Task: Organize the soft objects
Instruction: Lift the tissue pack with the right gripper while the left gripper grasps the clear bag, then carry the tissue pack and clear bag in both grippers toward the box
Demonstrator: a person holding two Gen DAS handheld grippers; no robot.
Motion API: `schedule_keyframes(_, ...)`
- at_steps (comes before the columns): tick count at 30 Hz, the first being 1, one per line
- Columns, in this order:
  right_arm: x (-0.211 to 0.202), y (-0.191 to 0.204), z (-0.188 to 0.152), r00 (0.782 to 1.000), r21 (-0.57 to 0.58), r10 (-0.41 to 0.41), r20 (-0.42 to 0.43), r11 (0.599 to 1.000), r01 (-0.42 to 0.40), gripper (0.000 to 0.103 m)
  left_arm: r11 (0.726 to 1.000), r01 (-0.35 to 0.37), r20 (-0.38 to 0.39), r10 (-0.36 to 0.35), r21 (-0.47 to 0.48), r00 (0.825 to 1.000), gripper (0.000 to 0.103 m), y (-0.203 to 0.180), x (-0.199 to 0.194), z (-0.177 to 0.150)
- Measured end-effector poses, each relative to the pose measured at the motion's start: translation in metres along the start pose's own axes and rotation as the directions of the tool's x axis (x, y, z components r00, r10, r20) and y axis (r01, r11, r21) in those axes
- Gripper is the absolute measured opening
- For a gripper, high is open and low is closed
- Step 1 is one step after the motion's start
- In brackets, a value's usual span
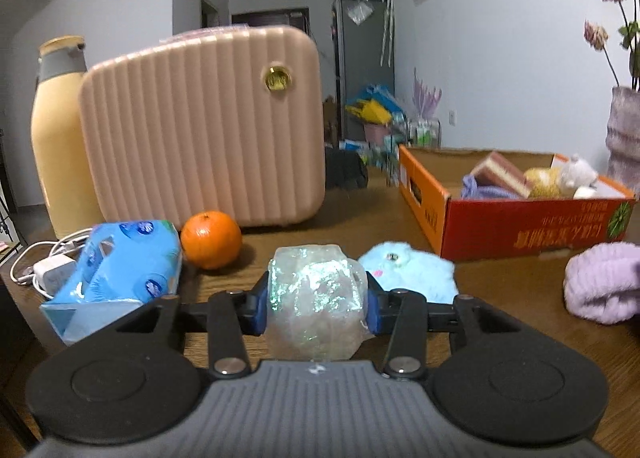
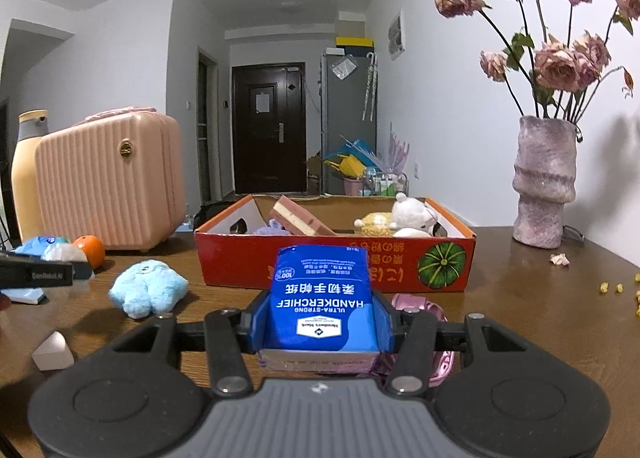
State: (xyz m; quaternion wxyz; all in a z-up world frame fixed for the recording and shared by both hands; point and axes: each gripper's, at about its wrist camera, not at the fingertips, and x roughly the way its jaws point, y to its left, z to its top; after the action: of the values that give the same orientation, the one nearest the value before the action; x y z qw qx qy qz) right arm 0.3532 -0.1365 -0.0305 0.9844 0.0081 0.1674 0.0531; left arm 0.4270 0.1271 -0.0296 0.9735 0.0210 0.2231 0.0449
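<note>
My left gripper (image 1: 316,302) is shut on a clear iridescent wrapped bundle (image 1: 316,298), held above the wooden table. My right gripper (image 2: 320,318) is shut on a blue handkerchief tissue pack (image 2: 320,298), just in front of the orange cardboard box (image 2: 240,262). The box (image 1: 532,230) holds a layered sponge (image 2: 298,220), a yellow plush (image 2: 376,224), a white plush (image 2: 412,214) and a purple soft item (image 1: 484,190). A light blue plush (image 2: 148,288) lies on the table left of the box, and shows beyond my left fingers (image 1: 412,270). A lilac fluffy item (image 1: 604,282) lies at the right.
A pink ribbed case (image 1: 204,126) and a cream bottle (image 1: 56,138) stand at the back left. An orange (image 1: 211,239), a blue tissue pack (image 1: 116,274) and a white charger (image 1: 52,274) lie in front. A vase of dried roses (image 2: 544,178) stands right. A white wedge (image 2: 53,352) lies near left. A pink item (image 2: 432,314) lies under my right gripper.
</note>
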Motion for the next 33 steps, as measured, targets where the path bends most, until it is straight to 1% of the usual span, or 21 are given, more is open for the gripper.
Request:
schedule_keyframes(2, -0.002, 0.002, 0.000, 1.000, -0.010, 0.002, 0.009, 1.000, -0.002, 0.050, 1.000, -0.004, 0.022, 0.004, -0.011, 1.000, 0.044, 0.000, -0.007, 0.001)
schedule_keyframes(12, -0.006, 0.005, 0.000, 1.000, -0.024, 0.012, 0.029, 1.000, -0.012, 0.050, 0.999, -0.028, 0.074, 0.030, -0.037, 0.997, 0.044, -0.005, -0.031, -0.001)
schedule_keyframes(21, -0.010, 0.005, 0.001, 0.999, -0.025, 0.023, 0.044, 0.999, -0.022, 0.050, 0.998, -0.035, 0.088, 0.040, -0.058, 0.995, 0.044, -0.013, -0.050, -0.004)
schedule_keyframes(33, -0.020, 0.001, 0.002, 0.996, -0.021, 0.052, 0.066, 0.999, -0.050, 0.050, 0.997, -0.013, 0.090, 0.020, -0.082, 0.996, 0.044, -0.036, -0.076, -0.011)
